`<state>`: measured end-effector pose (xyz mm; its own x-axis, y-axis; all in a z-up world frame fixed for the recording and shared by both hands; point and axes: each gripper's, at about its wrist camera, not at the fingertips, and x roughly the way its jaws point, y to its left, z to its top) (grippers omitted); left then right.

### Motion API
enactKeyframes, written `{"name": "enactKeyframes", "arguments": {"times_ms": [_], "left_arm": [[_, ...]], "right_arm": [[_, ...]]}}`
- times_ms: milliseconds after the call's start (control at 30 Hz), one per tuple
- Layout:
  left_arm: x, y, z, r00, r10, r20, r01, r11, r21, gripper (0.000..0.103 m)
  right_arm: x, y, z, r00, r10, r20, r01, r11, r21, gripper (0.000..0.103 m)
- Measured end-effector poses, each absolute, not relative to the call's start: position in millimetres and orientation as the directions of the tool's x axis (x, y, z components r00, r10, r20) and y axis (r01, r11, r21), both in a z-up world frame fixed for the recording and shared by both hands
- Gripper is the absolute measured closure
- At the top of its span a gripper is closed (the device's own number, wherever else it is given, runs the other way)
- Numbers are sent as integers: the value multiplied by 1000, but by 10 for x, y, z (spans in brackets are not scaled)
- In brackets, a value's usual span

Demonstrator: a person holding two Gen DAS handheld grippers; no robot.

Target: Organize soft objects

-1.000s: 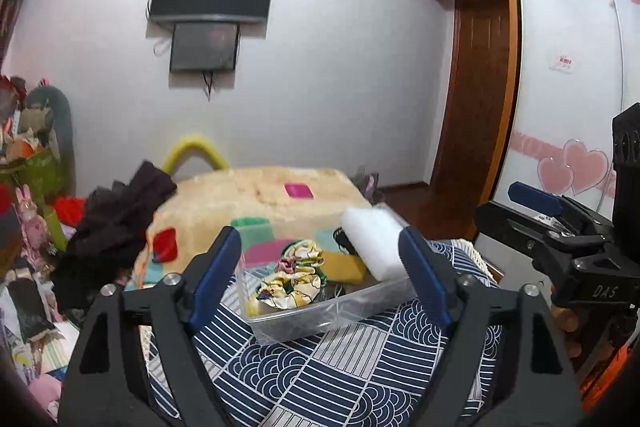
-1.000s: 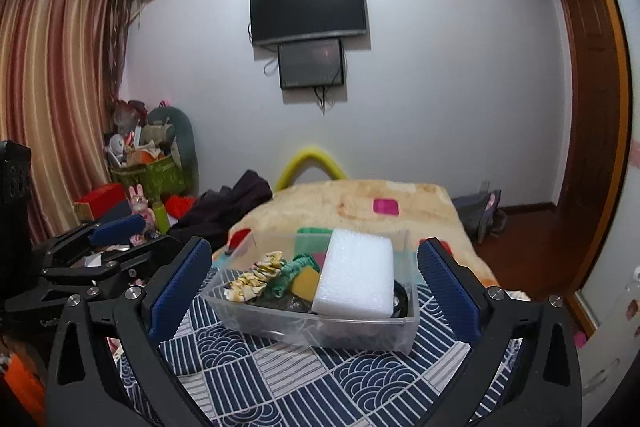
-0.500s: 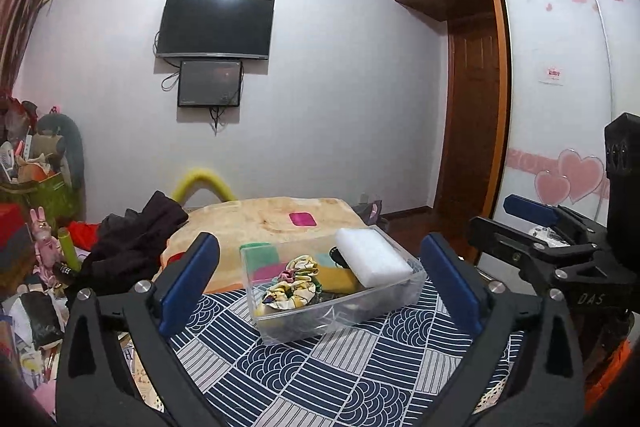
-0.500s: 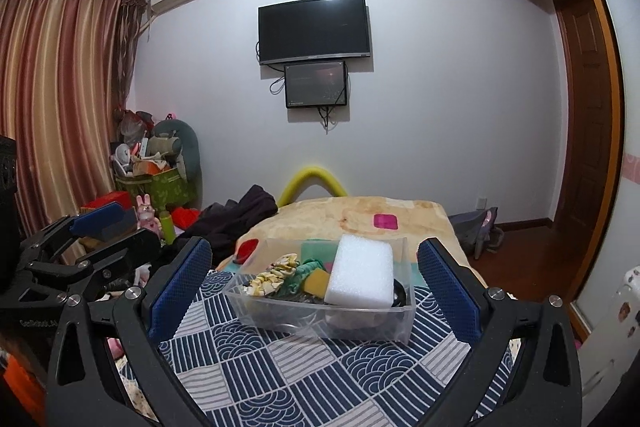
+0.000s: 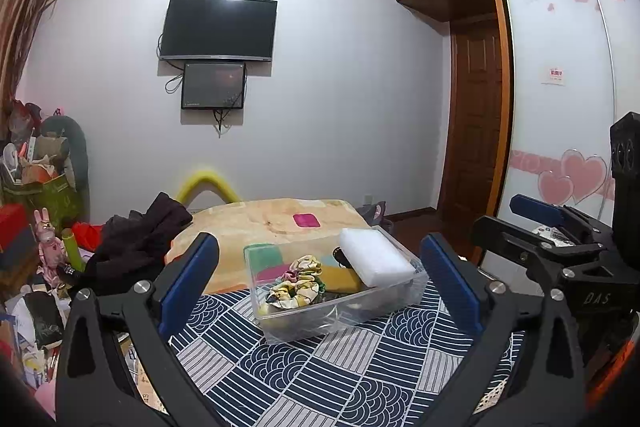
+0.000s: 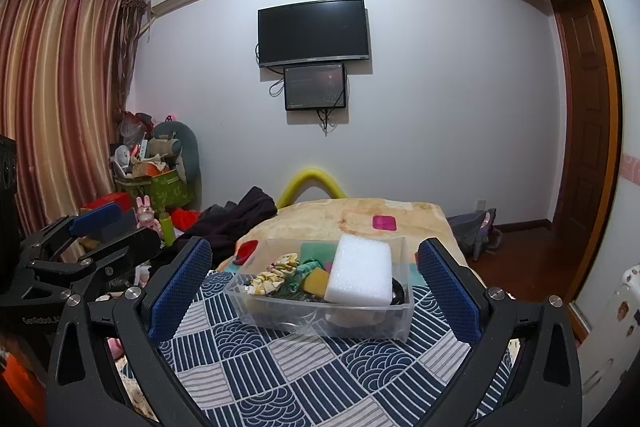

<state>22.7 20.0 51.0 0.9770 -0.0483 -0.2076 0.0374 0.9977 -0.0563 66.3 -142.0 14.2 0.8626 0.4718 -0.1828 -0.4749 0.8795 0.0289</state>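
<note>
From the left wrist camera, the left gripper has its two blue fingers wide apart and holds nothing. The clear box sits past them on the blue patterned cloth. In the box are the white foam block, the flowery scrunchie and a yellow sponge. The foam block leans on the box's back corner and sticks up over the rim. I think a bump could make it slide out. The box looks light, so a push from one finger could shove it across the cloth or wrinkle the cloth. The right gripper is off to the right side, away from the box. Nothing stands between the left gripper and the box. A dark pile of clothes lies to the left, beside a tan blanket.

From the right wrist camera, the right gripper is open wide too, and it is empty. The clear box is right between its fingers but farther off, not touching. The white foam block hides what is behind it, so a grab there could miss or pinch the box wall. The scrunchie touches a green cloth, so both might come up together. The left gripper waits at the left, away from the box.
</note>
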Motion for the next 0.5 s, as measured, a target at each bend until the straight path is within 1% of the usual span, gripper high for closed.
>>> {"name": "enactKeyframes", "arguments": {"times_ms": [500], "left_arm": [[203,185,515,978,-48,-204,38,998,-51,0]], "right_arm": [[656,-1420,153,861,472,-191,-474,880,37,0]]}}
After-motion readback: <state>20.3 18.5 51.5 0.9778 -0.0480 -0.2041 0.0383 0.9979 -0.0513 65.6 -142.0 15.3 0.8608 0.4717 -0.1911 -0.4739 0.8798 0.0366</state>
